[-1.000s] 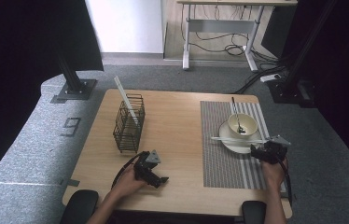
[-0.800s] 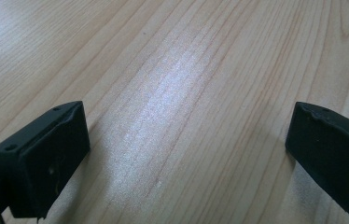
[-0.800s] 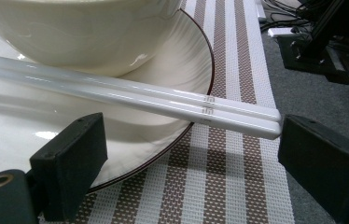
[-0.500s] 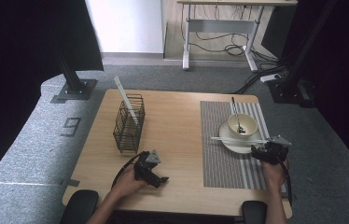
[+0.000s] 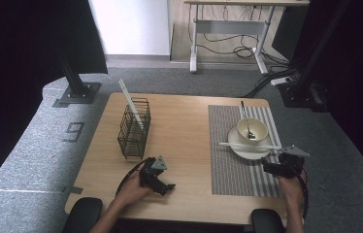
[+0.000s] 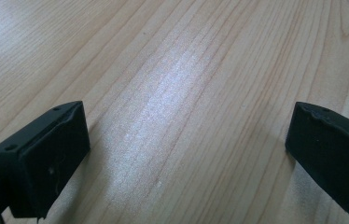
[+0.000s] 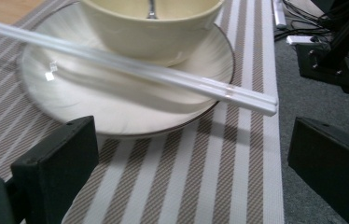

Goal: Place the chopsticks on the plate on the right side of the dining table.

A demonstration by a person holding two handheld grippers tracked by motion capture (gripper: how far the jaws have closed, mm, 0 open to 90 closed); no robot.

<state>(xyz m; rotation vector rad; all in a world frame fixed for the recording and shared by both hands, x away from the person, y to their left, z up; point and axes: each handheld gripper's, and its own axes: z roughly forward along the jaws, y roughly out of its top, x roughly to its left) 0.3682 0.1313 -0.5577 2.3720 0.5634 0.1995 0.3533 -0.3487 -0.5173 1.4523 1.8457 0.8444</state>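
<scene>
The white chopsticks (image 7: 130, 65) lie flat across the near rim of the plate (image 7: 116, 112), just in front of the bowl (image 7: 154, 28) (long axis crosswise over the striped placemat (image 5: 238, 170), thick ends toward its right edge), while the right gripper (image 7: 189, 154), its jaws just opened wide and empty, hangs just short of them, and the left gripper (image 6: 186, 149) stands wide open over the bare table (image 6: 186, 70).

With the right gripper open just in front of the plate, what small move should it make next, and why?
Probably ease the right gripper forward and slightly up so its open jaws straddle the near end of the chopsticks. They lie across the plate rim in front of the bowl, ahead of the jaws, and nothing is between the jaws yet.
</scene>
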